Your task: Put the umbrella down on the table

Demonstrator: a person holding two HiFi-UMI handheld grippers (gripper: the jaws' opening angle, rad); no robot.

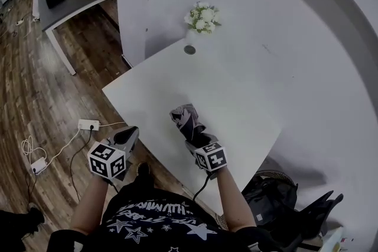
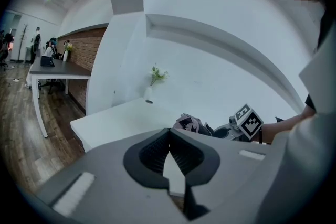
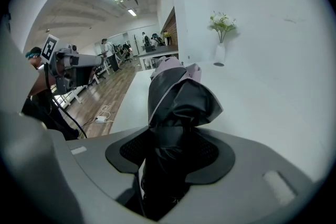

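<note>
Right tool (image 3: 170,152) grips the folded umbrella (image 3: 176,97) over the table (image 1: 236,103), flower vase (image 1: 201,18) beyond; left tool (image 2: 169,152) clenched empty.

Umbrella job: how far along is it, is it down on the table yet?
Done: the right gripper is shut on the folded umbrella, over the white table. In hand: the hold itself; whether the umbrella touches the tabletop is unclear. Left: lay it down and release. The left gripper is shut and empty.

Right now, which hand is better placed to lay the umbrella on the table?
Right. The right tongs grip the folded umbrella above the white table; the left tongs are shut, empty, short of its edge.
</note>
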